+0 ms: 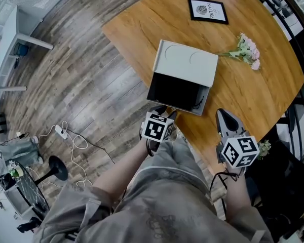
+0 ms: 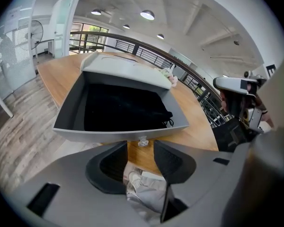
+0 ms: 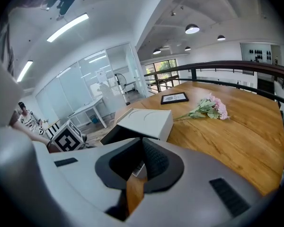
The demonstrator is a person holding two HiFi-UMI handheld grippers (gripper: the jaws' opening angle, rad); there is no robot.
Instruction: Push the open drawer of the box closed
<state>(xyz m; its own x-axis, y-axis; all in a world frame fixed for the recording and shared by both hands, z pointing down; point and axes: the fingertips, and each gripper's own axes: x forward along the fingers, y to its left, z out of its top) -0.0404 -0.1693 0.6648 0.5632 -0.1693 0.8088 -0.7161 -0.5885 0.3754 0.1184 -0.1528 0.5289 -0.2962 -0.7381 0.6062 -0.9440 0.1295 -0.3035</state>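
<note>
A pale grey box (image 1: 187, 64) stands on the round wooden table (image 1: 253, 95), its drawer (image 1: 178, 106) pulled out toward me. In the left gripper view the drawer (image 2: 123, 135) shows a black inside with a dark corded thing (image 2: 132, 110) in it. A small clear knob (image 2: 142, 141) sits on its front. My left gripper (image 1: 163, 111) (image 2: 139, 152) is open just in front of that knob, with nothing between its fingers. My right gripper (image 1: 224, 115) (image 3: 142, 144) hovers shut over the table's near edge, to the right of the drawer, holding nothing.
A framed print (image 1: 207, 10) lies at the table's far side and a bunch of pink flowers (image 1: 247, 48) to the right of the box. A dark railing (image 1: 299, 29) runs behind the table. Cables (image 1: 73, 140) and a lamp base (image 1: 57, 167) lie on the wooden floor.
</note>
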